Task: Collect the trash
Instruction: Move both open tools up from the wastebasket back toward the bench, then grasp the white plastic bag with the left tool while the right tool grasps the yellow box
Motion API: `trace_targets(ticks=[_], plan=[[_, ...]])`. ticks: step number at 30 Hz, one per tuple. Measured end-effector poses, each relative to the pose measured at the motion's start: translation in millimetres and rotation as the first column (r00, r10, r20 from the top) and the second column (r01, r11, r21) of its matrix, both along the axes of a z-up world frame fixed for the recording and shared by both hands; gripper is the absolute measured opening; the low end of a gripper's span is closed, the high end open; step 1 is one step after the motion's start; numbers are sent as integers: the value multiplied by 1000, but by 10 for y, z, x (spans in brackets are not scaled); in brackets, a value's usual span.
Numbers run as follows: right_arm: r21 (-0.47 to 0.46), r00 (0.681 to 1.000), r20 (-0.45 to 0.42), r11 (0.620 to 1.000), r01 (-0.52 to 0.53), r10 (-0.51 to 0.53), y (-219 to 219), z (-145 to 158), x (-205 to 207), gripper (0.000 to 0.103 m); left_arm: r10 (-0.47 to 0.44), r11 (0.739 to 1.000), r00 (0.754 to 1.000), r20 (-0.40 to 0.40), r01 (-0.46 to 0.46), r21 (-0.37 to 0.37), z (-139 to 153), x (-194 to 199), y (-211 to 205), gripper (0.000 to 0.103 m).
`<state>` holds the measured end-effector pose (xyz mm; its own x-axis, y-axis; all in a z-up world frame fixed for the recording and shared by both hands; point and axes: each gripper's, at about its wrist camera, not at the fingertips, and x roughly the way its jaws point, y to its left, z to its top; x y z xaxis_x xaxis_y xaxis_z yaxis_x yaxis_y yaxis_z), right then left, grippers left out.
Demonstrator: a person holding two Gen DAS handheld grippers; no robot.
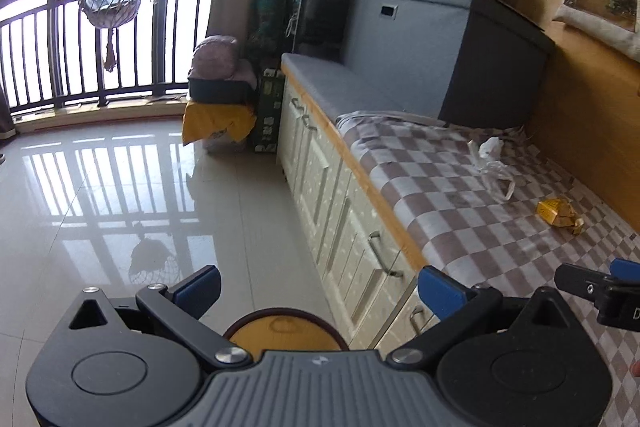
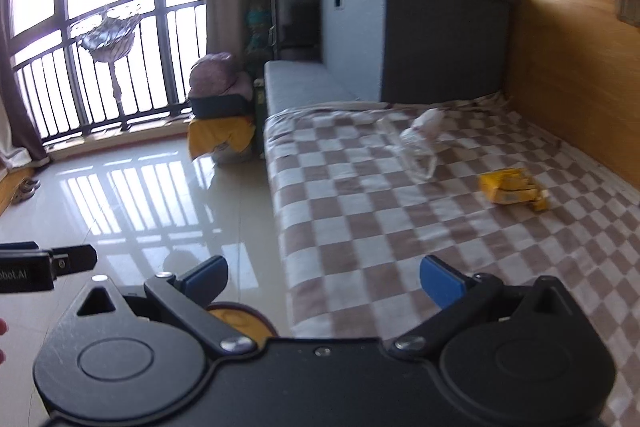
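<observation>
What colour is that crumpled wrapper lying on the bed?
Yellow: the wrapper shows best in the right wrist view.

Two pieces of trash lay on the checked bed. The wrapper (image 1: 557,213) (image 2: 512,187) was yellow, crumpled and flattened, with a small torn flap at its near end; it rested close to the bed's wall-side edge, nearer the cameras than the other piece. The bag (image 1: 493,163) (image 2: 420,143) was clear, thin plastic, crumpled and spread loosely, with a white wad bunched at its far end and a loop handle trailing toward the near side. It lay toward the bed's far end, between the middle and the wall-side edge. The two pieces lay near each other but apart, not touching.
</observation>
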<state>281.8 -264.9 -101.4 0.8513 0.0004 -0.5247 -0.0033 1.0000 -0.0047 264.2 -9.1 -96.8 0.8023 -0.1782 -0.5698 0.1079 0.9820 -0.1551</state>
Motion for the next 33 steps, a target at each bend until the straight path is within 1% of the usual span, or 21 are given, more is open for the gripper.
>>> trace_targets(ticks=[5,12,17,21,24,30,33], plan=[[-7,995,63,997,77,-76,-449,30,-82,103,-67,998,995,74,67,3,89,55,-457,103],[-53,979,138,986,157,-149,-983,-63,-9,103,-181,983,968,174,185,-6,114,183,-1073,103],[5,969,157,981,193,-192,-1406,-223,180,103,-235,971,948,213,240,4,80,349,-1470,103],[41,957,184,975,220,-224,-1713,-325,393,103,-272,960,935,226,280,-1,33,519,-1737,103],[71,947,198,968,242,-252,-1930,-411,608,103,-302,950,929,216,312,-14,-26,687,-1912,103],[131,939,193,956,263,-285,-2298,-582,1063,103,-327,942,925,195,336,-12,-155,1054,-2201,103],[146,940,190,955,257,-282,-2418,-669,1272,103,-330,940,927,181,339,-23,-233,1265,-2300,103]])
